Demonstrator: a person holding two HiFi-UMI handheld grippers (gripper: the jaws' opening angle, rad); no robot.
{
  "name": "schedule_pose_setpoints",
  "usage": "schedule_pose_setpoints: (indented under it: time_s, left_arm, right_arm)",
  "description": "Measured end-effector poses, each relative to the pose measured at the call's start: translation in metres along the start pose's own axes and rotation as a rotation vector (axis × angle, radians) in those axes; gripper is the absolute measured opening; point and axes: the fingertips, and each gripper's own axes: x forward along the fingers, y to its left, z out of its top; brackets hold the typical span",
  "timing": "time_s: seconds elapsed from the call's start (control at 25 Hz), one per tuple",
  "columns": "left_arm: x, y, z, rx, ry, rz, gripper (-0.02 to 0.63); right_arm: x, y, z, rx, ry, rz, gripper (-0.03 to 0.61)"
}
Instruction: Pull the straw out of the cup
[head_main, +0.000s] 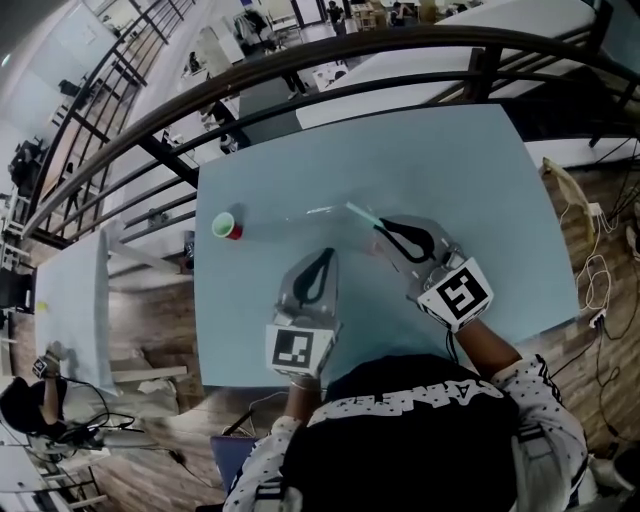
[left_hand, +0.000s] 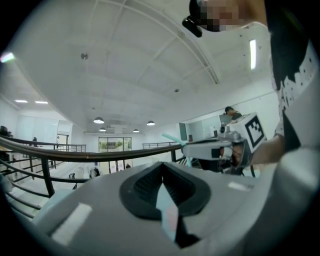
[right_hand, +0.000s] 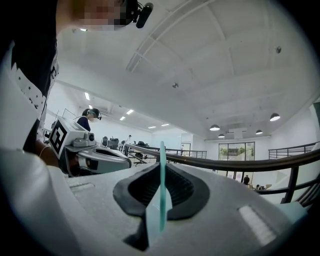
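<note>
A small red cup (head_main: 227, 226) with a green rim stands alone on the left part of the pale blue table (head_main: 480, 170). The thin green straw (head_main: 360, 214) is out of it and well to its right, held off the table. My right gripper (head_main: 378, 226) is shut on the straw, which crosses its jaws as a thin upright line (right_hand: 162, 185). The left gripper (head_main: 330, 251) hovers just left of it with its jaws together and nothing visible between them (left_hand: 162, 172). From the left gripper view the straw (left_hand: 172, 138) sticks out past the right gripper (left_hand: 186, 147).
A dark curved railing (head_main: 300, 70) runs past the table's far edge, with a drop to a lower floor behind it. A second table (head_main: 70, 300) stands at the left. Cables (head_main: 600, 280) lie on the wooden floor at the right.
</note>
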Motion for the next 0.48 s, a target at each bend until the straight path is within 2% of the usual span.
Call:
schedule_pose_setpoints:
  time_s: [0.12,0.28,0.48]
  left_arm:
    - [0.0,-0.007,0.007,-0.038,-0.001,0.003,-0.011]
    - [0.001,-0.014,0.005,0.003,-0.008,-0.025,-0.011]
    - [0.006,-0.023,0.013,-0.083,0.001,-0.006,-0.011]
  right_arm:
    - [-0.007,0.001,0.006,-0.013,-0.02,-0.01,0.028]
    - [-0.016,0.001,0.011,-0.021,-0.034,-0.018,0.028]
    - [-0.028,-0.001,0.013,-0.003,-0.032,-0.032,0.028]
